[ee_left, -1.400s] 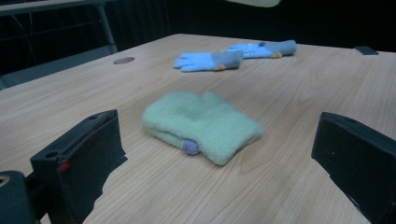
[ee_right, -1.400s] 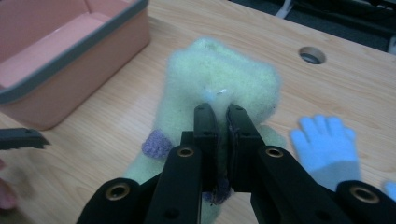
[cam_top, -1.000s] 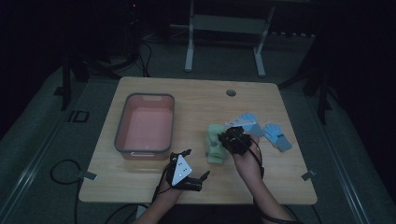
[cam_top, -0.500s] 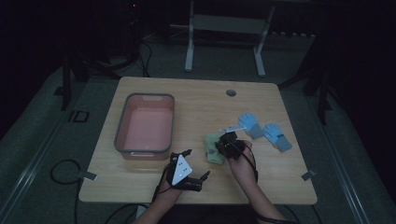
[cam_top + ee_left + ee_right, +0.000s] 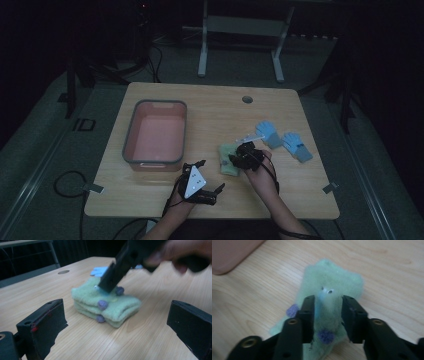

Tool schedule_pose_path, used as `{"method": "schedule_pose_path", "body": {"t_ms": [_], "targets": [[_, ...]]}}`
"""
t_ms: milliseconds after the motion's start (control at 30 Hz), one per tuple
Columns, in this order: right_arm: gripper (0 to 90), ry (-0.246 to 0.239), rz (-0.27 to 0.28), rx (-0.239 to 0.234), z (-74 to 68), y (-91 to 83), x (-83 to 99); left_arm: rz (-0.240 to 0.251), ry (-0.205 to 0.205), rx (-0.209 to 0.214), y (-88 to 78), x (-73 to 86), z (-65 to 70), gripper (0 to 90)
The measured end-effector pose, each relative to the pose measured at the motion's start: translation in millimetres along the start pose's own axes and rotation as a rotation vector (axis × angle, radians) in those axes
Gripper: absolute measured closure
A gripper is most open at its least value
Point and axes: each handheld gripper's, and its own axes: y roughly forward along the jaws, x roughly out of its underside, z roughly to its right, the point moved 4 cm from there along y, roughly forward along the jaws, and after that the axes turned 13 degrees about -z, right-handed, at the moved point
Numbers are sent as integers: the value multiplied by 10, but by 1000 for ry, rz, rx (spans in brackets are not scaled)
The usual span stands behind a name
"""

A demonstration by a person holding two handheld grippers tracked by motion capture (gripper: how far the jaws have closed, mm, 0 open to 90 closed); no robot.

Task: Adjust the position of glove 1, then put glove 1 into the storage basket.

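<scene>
Right gripper view — green gloves between gripper jaws

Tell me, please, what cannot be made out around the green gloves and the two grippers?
- Right gripper, right gripper view: its jaws straddle the green gloves; contact unclear.
- Right gripper, left gripper view: its jaw tip is blurred.
- Blue gloves, high view: too dim and small for detail.
- Left gripper, left gripper view: jaws cut off by the edges.
</scene>
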Motion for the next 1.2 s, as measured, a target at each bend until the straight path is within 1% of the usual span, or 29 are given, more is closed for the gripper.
{"method": "schedule_pose_path", "body": {"t_ms": [67,100,133,200,233,267,300,367,400,433,467,533,600,633,667,700,733,800,833,867,900,933,1000,1033,1067,1100,1133,1167,1200], "targets": [[526,-21,15,-17,27,-66,9,6,20,-9,-10,-15,15,15],[504,-24,23,-23,42,-93,13,7,26,-29,-21,-26,21,15],[455,-41,47,-39,66,-137,20,7,23,-37,-33,-36,24,15],[356,-58,58,-34,108,-195,40,7,3,-30,-57,-54,25,16],[294,-61,65,-44,123,-212,48,-6,-16,-9,-62,-65,26,16],[221,-73,62,-64,147,-234,72,-18,-26,2,-64,-70,27,16],[181,-73,63,-79,161,-243,84,-31,-40,24,-66,-76,33,16],[168,-63,82,-136,213,-272,117,-59,-59,62,-68,-86,43,16],[137,-69,85,-141,240,-272,132,-64,-65,76,-72,-89,46,16],[137,-69,85,-141,240,-272,132,-64,-65,76,-72,-89,46,16],[137,-81,82,-142,261,-271,142,-72,-73,106,-77,-99,47,16],[143,-104,111,-159,312,-275,158,-81,-77,136,-82,-114,38,16],[143,-133,131,-152,352,-272,163,-80,-76,158,-90,-128,24,16],[141,-152,142,-154,370,-271,167,-72,-75,151,-95,-132,15,16],[143,-152,141,-152,385,-271,170,-66,-74,134,-104,-136,-2,15],[143,-141,136,-164,401,-279,172,-66,-75,142,-116,-153,-40,16],[132,-107,140,-197,434,-305,176,-72,-69,136,-120,-161,-59,16],[115,-95,162,-201,454,-333,169,-68,-64,164,-133,-177,-82,15],[109,-93,169,-208,459,-343,166,-71,-57,165,-133,-186,-95,15],[109,-89,174,-217,467,-347,164,-79,-44,169,-123,-196,-101,16],[110,-83,175,-229,474,-349,160,-86,-27,160,-111,-207,-108,16],[117,-91,179,-236,481,-351,157,-93,-13,159,-97,-219,-116,16],[164,-94,179,-233,509,-349,141,-101,10,167,-58,-245,-125,46],[209,-98,177,-255,523,-345,127,-110,25,177,-31,-256,-126,52],[209,-98,177,-255,523,-345,127,-110,25,177,-31,-256,-126,67],[302,-103,182,-230,558,-344,87,-132,58,185,31,-273,-124,72],[334,-111,172,-232,570,-340,65,-138,75,201,59,-279,-120,95],[342,-110,173,-228,578,-335,34,-138,75,201,59,-279,-120,124],[379,-119,177,-228,583,-329,-9,-146,104,206,121,-292,-104,131]]}}
